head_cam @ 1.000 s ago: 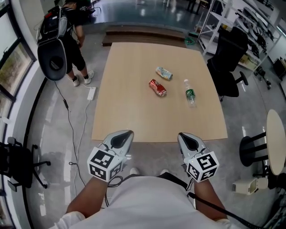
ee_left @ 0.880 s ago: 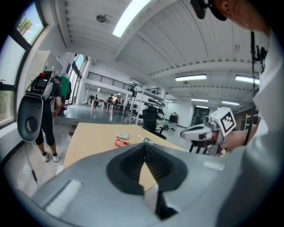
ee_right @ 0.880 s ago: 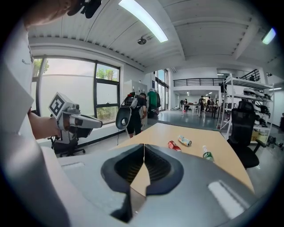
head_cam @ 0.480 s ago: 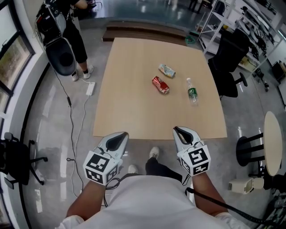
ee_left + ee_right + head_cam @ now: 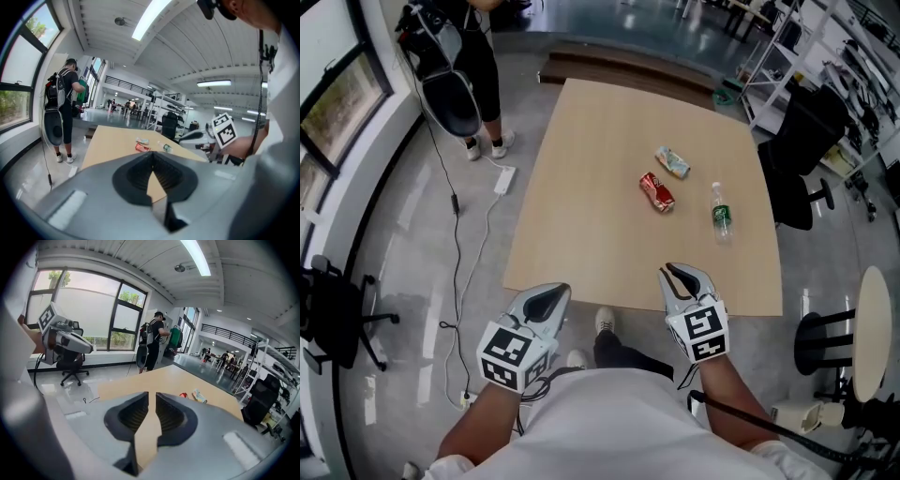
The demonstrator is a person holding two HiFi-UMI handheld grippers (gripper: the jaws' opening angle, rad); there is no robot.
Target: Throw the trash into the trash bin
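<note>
Barely begun — red can [image 5: 657, 192], crumpled packet [image 5: 672, 162] and bottle [image 5: 720, 214] lie untouched on the table [image 5: 581, 234]; no bin in view. Left gripper [image 5: 546, 298] closed, empty; right gripper [image 5: 682, 278] jaws opening — narrow gap, nothing between.

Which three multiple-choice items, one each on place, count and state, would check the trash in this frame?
1. Where is the red can? A: on the floor. B: on the table. C: in a bin.
2. How many trash pieces lie on the table? A: one. B: three. C: five.
3. How is the bottle placed? A: upright. B: stood on its cap. C: lying on its side.
Answers: B, the can rests mid-table; B, there are the can, the crumpled packet and the bottle; C, the bottle lies flat on the wood.
</note>
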